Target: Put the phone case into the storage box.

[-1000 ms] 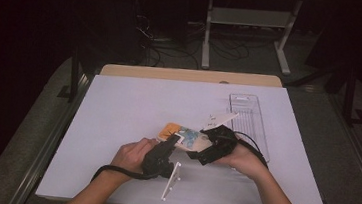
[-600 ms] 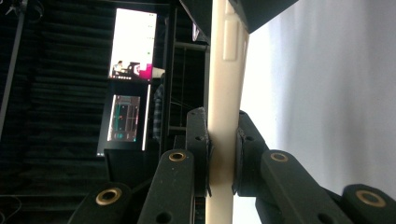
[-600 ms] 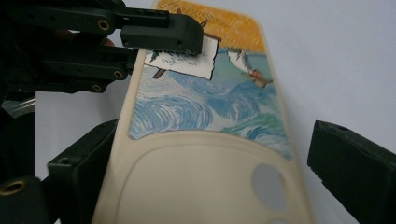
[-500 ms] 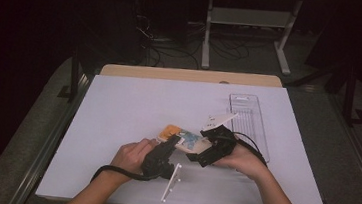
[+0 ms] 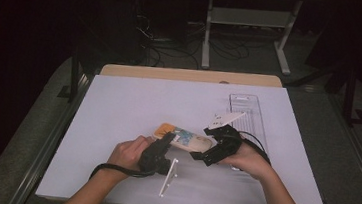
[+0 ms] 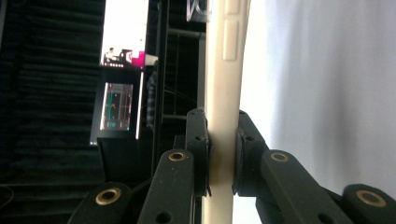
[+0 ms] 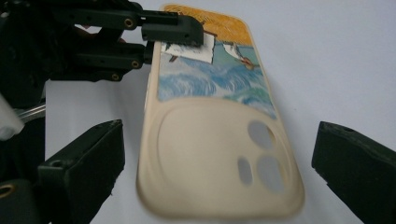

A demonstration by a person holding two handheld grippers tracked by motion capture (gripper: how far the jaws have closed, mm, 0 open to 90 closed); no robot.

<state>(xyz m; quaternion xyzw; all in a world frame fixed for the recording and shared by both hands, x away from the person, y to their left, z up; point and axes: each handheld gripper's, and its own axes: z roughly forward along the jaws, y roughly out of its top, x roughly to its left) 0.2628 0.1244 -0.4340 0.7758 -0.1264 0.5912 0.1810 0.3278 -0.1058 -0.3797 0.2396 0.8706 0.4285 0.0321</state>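
Note:
A cream phone case (image 5: 185, 138) with a blue wave picture is held just above the white table. My left gripper (image 5: 165, 143) is shut on one long edge of it. In the left gripper view the pads (image 6: 243, 154) press both faces of the thin case (image 6: 224, 93). My right gripper (image 5: 210, 146) is at the case's camera-cutout end. In the right gripper view its jaws stand wide on either side of the case (image 7: 219, 140) and touch nothing, and the left gripper (image 7: 180, 28) clamps the picture end.
A clear plastic tray (image 5: 248, 113) lies at the back right of the white table cover (image 5: 118, 106). A thin white rod (image 5: 169, 176) lies by the left hand near the front edge. A wooden table edge (image 5: 191, 75) borders the back.
The right gripper has shifted slightly at the case's end. The left gripper and the case have stayed where they were.

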